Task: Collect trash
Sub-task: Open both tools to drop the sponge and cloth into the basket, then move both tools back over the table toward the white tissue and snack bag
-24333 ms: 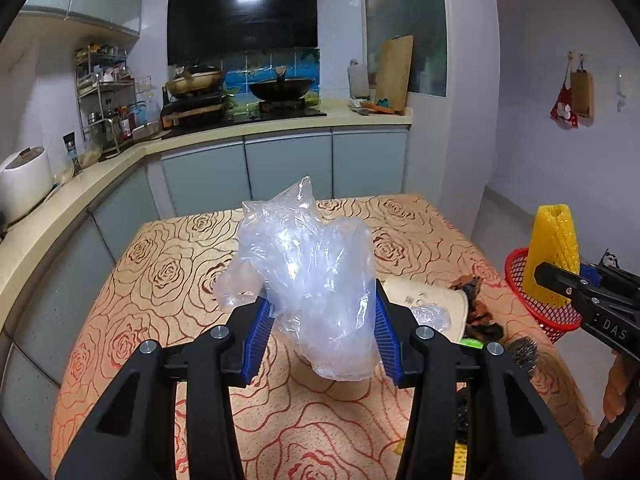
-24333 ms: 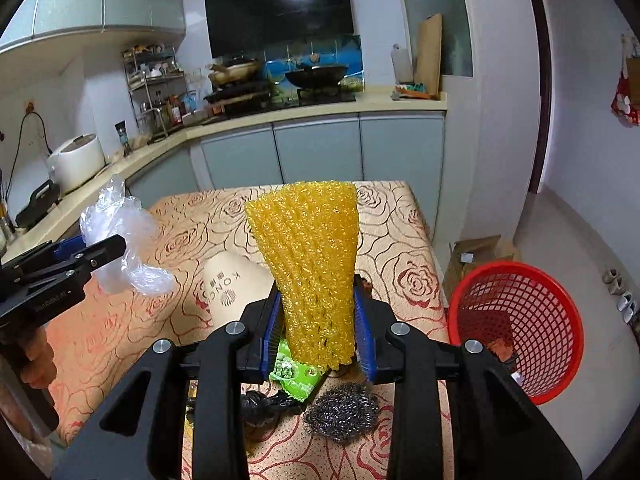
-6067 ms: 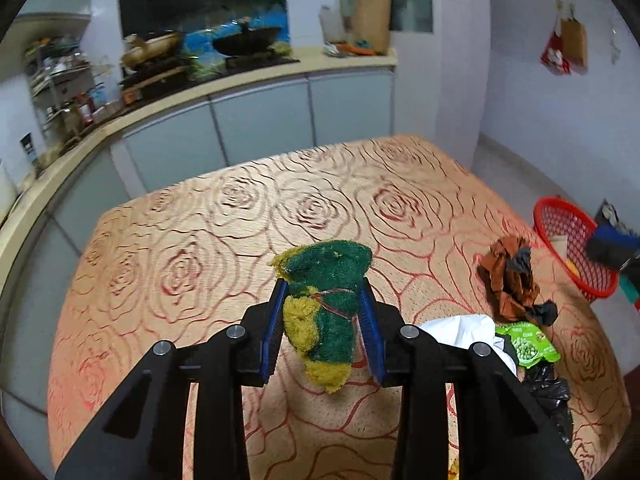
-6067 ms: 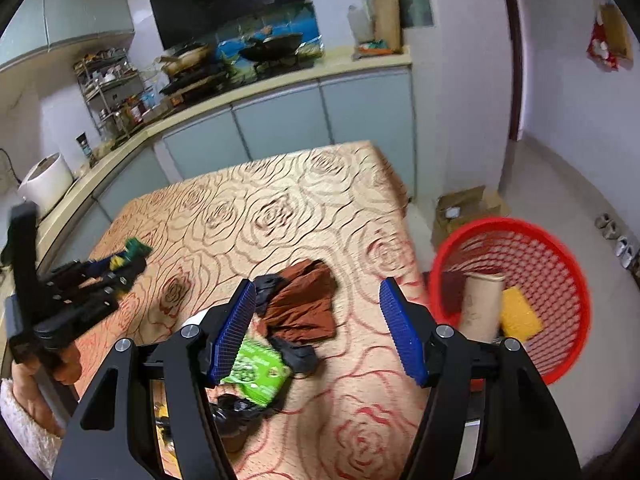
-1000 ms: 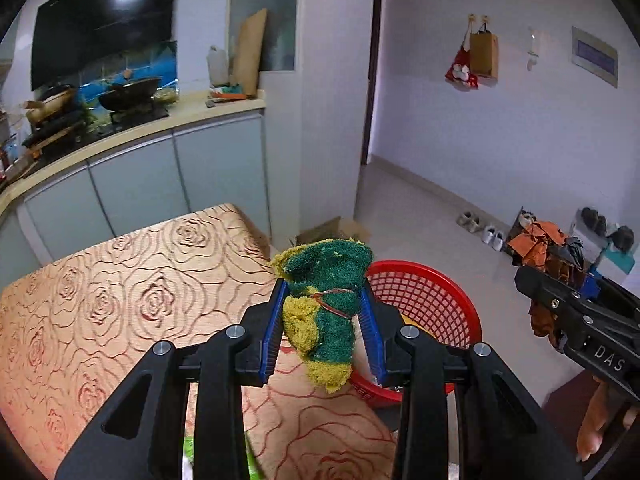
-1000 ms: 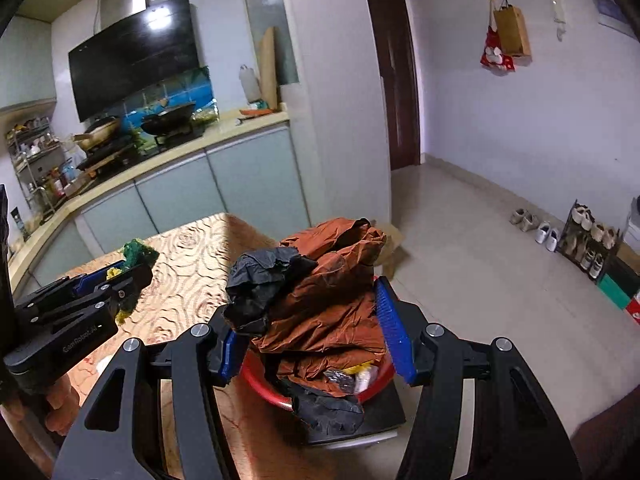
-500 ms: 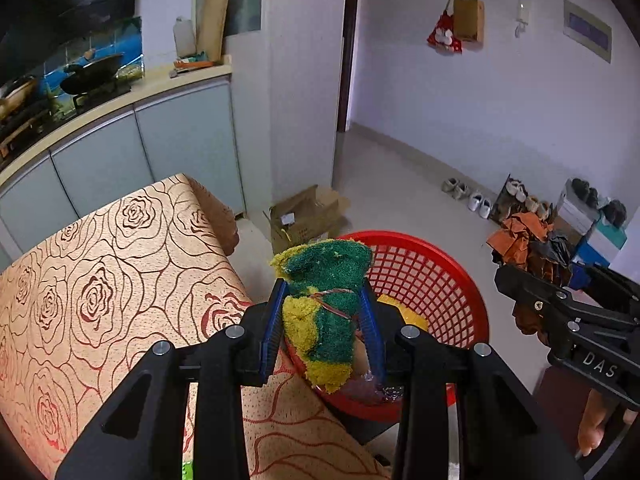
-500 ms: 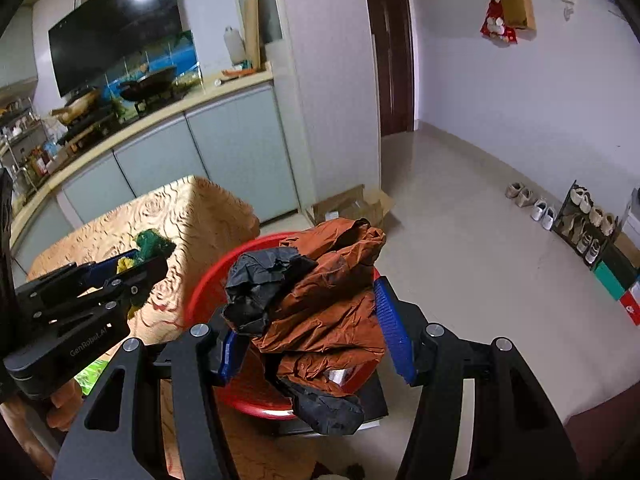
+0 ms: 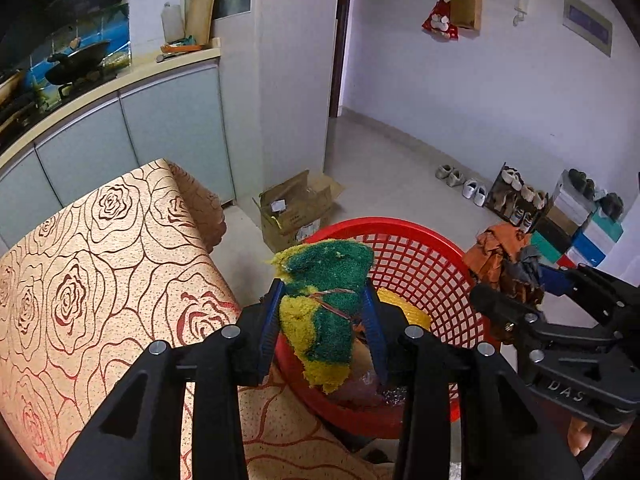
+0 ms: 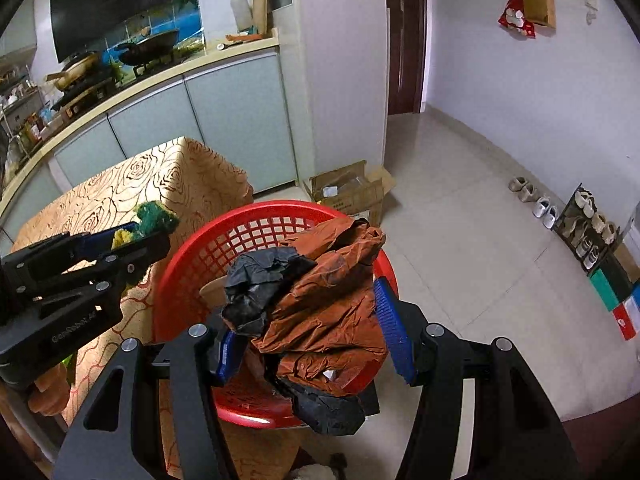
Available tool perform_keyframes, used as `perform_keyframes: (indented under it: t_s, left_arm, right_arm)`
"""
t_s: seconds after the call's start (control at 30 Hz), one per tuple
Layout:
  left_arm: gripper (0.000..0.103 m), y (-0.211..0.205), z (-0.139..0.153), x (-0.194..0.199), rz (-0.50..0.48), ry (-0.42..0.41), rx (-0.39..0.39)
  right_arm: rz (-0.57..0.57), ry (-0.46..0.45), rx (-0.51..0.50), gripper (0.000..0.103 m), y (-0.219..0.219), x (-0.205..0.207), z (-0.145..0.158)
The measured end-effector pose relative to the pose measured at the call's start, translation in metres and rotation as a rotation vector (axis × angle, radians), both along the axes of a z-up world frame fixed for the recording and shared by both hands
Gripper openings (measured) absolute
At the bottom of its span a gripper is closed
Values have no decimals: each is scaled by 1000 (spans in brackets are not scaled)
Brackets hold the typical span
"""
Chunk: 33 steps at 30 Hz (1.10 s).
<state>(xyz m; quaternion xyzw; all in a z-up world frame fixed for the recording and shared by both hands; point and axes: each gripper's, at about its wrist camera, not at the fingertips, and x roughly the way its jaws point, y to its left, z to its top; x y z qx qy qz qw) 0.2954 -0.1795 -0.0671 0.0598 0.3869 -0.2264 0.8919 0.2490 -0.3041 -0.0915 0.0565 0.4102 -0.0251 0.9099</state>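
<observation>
Red basket (image 10: 256, 236) is sitting on the floor just beside the table (image 9: 100, 272), already holding some trash. Right gripper (image 10: 312, 332) is hanging over it, clamping a crumpled brown-and-black wad (image 10: 320, 300). Left gripper (image 9: 324, 320) is hovering over the near rim, its jaws having just been opening slightly, with the green-yellow sponge (image 9: 324, 296) between the pads, apparently touching both. Drop step in hand; next both need to open wider over the basket.

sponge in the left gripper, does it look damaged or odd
Yes. The green and yellow sponge is frayed at its top edge, bent out of shape, with a thin red-brown band around its middle. It hangs above the red basket.
</observation>
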Motion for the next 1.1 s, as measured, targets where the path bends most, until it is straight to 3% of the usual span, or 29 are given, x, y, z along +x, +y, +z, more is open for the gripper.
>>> perform_keyframes:
  t_s: [0.1,0.23,0.33,1.1]
  left_arm:
    - [42,-1,0,1,-14,6,-7]
    - [62,1,5,0,-23,-10,-21]
    - [65,7,12,0,-17,-15,-39]
    - [70,47,61,-39,71,-129,-62]
  right_arm:
    - [14,10,-2,57,2,2,-3]
    - [14,7,10,63,-1,1,-3]
    - [19,3,19,63,-2,-1,-3]
    - [-23,-109,43,64,7,-39,37]
